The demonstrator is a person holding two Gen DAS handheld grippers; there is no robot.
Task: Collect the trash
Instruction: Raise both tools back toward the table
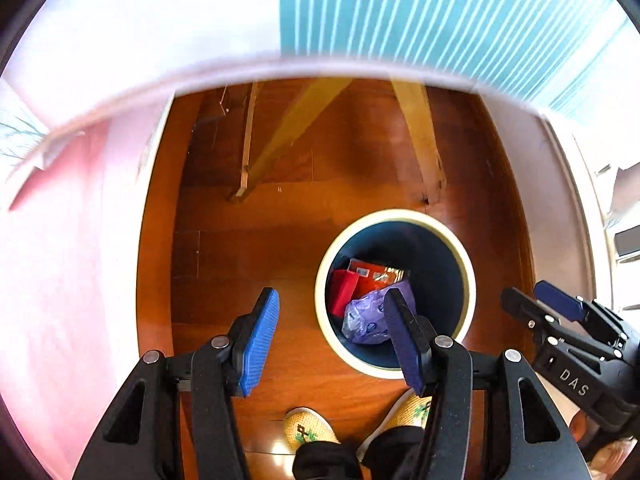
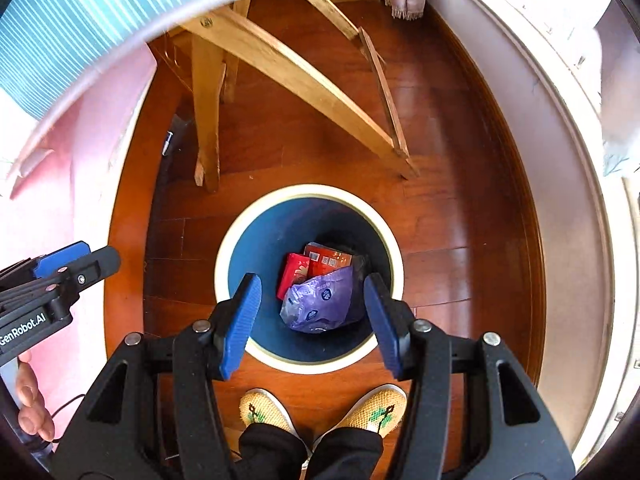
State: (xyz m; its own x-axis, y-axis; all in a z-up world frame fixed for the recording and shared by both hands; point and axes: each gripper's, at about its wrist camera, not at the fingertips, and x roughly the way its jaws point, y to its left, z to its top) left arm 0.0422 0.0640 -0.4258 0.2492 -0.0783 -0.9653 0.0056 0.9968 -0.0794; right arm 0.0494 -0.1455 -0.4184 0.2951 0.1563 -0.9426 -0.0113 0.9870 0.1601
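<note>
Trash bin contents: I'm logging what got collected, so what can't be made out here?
- Right wrist view: the trash bin floor lies under the purple bag.
- Left wrist view: the left gripper finger covers part of that bag.
- Both views: red packaging print too small.

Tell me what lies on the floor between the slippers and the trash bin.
Nothing: in the right wrist view only bare wooden floor separates the slippers from the trash bin.

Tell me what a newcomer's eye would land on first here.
The round blue bin with its pale rim, standing on the wooden floor, draws the eye first. Inside lie a purple bag and red packets. Both open, empty claws, right and left, hang above it.
</note>
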